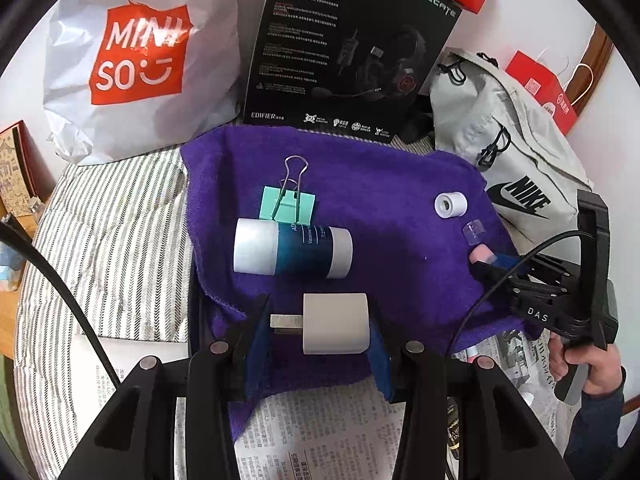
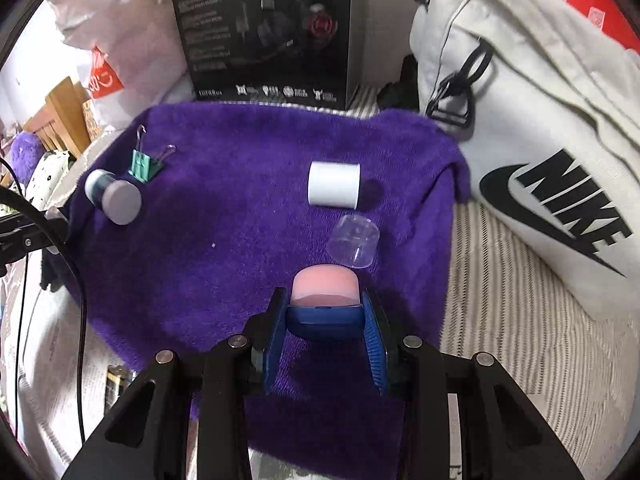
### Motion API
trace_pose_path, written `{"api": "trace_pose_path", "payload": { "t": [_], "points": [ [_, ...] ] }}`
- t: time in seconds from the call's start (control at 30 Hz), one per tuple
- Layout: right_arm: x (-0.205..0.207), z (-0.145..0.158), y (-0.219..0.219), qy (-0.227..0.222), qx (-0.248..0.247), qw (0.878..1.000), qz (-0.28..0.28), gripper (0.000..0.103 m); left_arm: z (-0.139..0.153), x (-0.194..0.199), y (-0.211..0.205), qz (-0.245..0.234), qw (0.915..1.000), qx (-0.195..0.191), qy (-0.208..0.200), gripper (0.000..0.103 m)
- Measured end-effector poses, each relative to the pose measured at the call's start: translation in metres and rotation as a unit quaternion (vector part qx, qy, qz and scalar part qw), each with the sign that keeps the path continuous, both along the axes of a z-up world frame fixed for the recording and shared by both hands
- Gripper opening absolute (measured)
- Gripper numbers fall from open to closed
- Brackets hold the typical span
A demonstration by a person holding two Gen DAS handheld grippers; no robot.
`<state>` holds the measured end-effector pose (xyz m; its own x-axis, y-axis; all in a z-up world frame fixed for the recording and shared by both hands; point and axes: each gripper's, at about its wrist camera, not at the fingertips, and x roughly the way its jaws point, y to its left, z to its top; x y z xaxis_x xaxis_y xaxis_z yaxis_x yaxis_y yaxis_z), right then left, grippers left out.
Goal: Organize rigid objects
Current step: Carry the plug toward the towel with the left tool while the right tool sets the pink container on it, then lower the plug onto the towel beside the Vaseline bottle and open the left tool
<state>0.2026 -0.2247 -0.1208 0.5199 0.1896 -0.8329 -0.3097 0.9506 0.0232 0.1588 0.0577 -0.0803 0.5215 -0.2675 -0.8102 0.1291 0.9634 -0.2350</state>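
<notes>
Left wrist view: the left gripper (image 1: 320, 324) pinches a white charger plug (image 1: 335, 323) between its blue pads, prongs pointing toward the left pad, its long axis running across the jaws. It hangs over the near edge of the purple towel (image 1: 380, 200), which serves as the landmark.

Right wrist view: the right gripper (image 2: 325, 320) is clamped on a blue-based stick with a pink rounded tip (image 2: 325, 288), the tip pointing away from the hand toward the towel's far side. It sits over the towel's near right portion.

On the towel, just beyond the pink tip, lies a clear cap (image 2: 354, 247) on its side; farther on, a small white roll (image 2: 334, 184). Toward the towel's left side lie a blue-and-white tube (image 1: 294, 251), long axis crosswise, and behind it a green binder clip (image 1: 288, 204).

Judgement: the clear cap probably belongs to the pink stick. It lies directly ahead of the right gripper and well apart from the left, so the right hand is the nearer. Both grippers are occupied, so capping would require one hand to put its item down first.
</notes>
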Motion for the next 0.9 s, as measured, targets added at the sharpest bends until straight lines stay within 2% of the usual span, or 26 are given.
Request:
{"api": "trace_pose_path", "payload": {
  "t": [0.37,0.4,0.47,0.5,0.63,0.9],
  "points": [
    [-0.002,0.000,0.002,-0.002,-0.004,1.000,0.016,0.041,-0.017,0.015,-0.008,-0.010,0.9996,0.015,0.020,0.042],
    [-0.003,0.001,0.001,-0.001,-0.003,1.000,0.017,0.043,-0.019,0.017,-0.009,-0.012,0.9995,0.020,0.021,0.042],
    [-0.008,0.006,-0.001,-0.005,-0.003,1.000,0.015,0.054,-0.020,0.020,-0.010,-0.013,0.9991,0.035,0.021,0.042],
    [-0.012,0.009,-0.003,-0.009,-0.005,1.000,0.014,0.056,-0.021,0.021,-0.010,-0.012,0.9988,0.043,0.022,0.042],
    [-0.028,0.021,-0.009,-0.024,-0.006,1.000,0.008,0.059,-0.025,0.026,-0.014,-0.016,0.9983,0.051,0.023,0.042],
    [-0.058,0.038,-0.034,-0.035,0.021,0.999,-0.025,0.060,-0.029,0.027,-0.029,-0.029,0.9930,0.113,0.019,0.042]
  ]
}}
